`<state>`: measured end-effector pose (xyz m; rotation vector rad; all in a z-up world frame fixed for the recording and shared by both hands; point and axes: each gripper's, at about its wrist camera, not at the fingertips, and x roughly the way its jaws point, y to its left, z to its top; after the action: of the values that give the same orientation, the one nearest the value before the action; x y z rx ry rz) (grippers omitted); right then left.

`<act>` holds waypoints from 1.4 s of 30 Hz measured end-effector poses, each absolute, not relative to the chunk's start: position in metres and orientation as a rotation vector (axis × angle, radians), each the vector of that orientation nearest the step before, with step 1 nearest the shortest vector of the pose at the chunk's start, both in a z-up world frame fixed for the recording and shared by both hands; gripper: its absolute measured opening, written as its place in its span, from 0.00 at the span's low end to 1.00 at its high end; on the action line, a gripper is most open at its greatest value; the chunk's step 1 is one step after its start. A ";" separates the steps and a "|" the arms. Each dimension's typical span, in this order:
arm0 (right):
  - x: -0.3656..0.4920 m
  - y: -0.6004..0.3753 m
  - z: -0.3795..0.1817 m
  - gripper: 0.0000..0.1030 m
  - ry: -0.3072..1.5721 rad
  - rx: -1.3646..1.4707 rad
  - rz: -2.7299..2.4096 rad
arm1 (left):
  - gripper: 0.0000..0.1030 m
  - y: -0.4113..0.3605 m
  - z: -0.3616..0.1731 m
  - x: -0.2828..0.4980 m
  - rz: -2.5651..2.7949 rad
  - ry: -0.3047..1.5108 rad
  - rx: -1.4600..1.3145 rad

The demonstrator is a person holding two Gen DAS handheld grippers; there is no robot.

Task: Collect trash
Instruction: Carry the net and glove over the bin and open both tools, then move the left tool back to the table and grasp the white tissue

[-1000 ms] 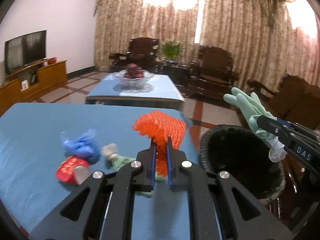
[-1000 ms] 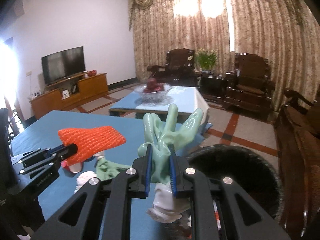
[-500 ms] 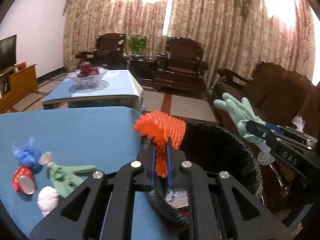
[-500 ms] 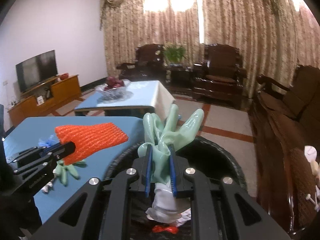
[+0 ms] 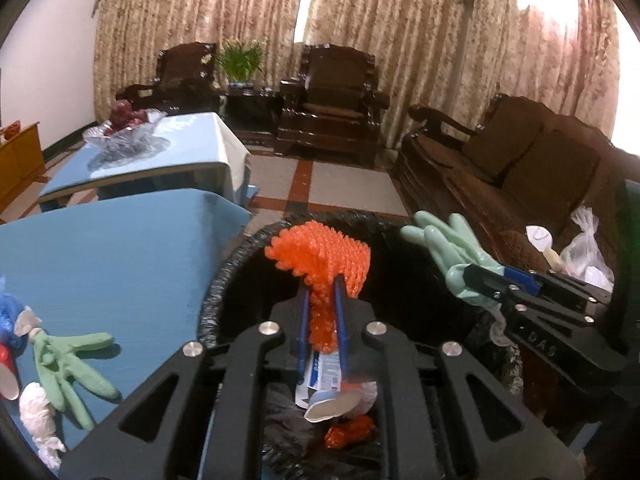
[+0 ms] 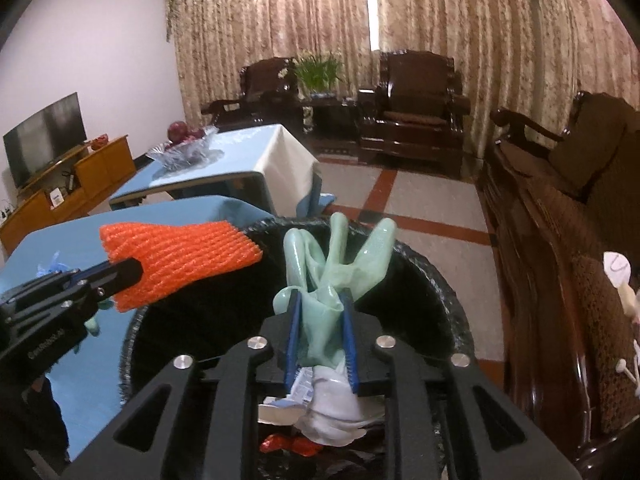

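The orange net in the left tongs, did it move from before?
Yes. The orange net, shut in the left tongs, was over the blue table before. Now it hangs over the black bin, to the table's right.

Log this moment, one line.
left gripper: shut on orange foam net | right gripper: shut on green glove | both above bin

Daylight glares through my floral beige curtains (image 5: 384,32), blowing out their tops; the room below is dim and warm-toned. Fisheye bending curves the edges, with dark vignetted corners and soft blur.
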<state>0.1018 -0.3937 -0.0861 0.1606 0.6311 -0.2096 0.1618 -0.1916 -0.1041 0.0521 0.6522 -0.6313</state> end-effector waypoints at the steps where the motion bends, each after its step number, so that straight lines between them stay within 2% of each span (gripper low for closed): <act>1: 0.101 -0.396 -0.088 0.26 0.631 0.162 -0.218 | 0.22 -0.193 -0.107 0.162 -0.632 0.658 0.053; 2: 0.100 -0.397 -0.090 0.29 0.632 0.164 -0.224 | 0.36 -0.193 -0.107 0.164 -0.634 0.664 0.051; 3: 0.099 -0.398 -0.091 0.35 0.633 0.165 -0.232 | 0.44 -0.191 -0.109 0.165 -0.637 0.671 0.041; 4: 0.098 -0.399 -0.091 0.50 0.631 0.165 -0.250 | 0.55 -0.192 -0.109 0.164 -0.635 0.672 0.033; 5: 0.097 -0.400 -0.091 0.62 0.629 0.165 -0.261 | 0.58 -0.189 -0.109 0.165 -0.633 0.672 0.027; 6: 0.096 -0.401 -0.091 0.65 0.625 0.164 -0.265 | 0.59 -0.187 -0.110 0.165 -0.629 0.674 0.025; 8: 0.093 -0.401 -0.089 0.83 0.622 0.160 -0.272 | 0.63 -0.183 -0.109 0.167 -0.624 0.681 0.020; 10: 0.090 -0.397 -0.087 0.89 0.614 0.157 -0.280 | 0.66 -0.176 -0.106 0.168 -0.615 0.678 0.007; 17: 0.084 -0.375 -0.074 0.94 0.590 0.181 -0.257 | 0.76 -0.135 -0.086 0.159 -0.538 0.609 0.019; 23: 0.082 -0.334 -0.066 0.94 0.564 0.205 -0.211 | 0.79 -0.075 -0.080 0.143 -0.420 0.580 0.029; 34: 0.100 -0.224 -0.066 0.94 0.555 0.100 -0.049 | 0.79 0.040 -0.096 0.125 -0.195 0.628 0.036; 42: 0.105 -0.180 -0.083 0.94 0.542 0.071 0.039 | 0.79 0.080 -0.124 0.126 -0.130 0.699 0.017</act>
<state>0.1054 -0.1797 -0.0832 0.0709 0.5418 0.0394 0.1263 0.0801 -0.1242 0.0173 0.6985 -0.1297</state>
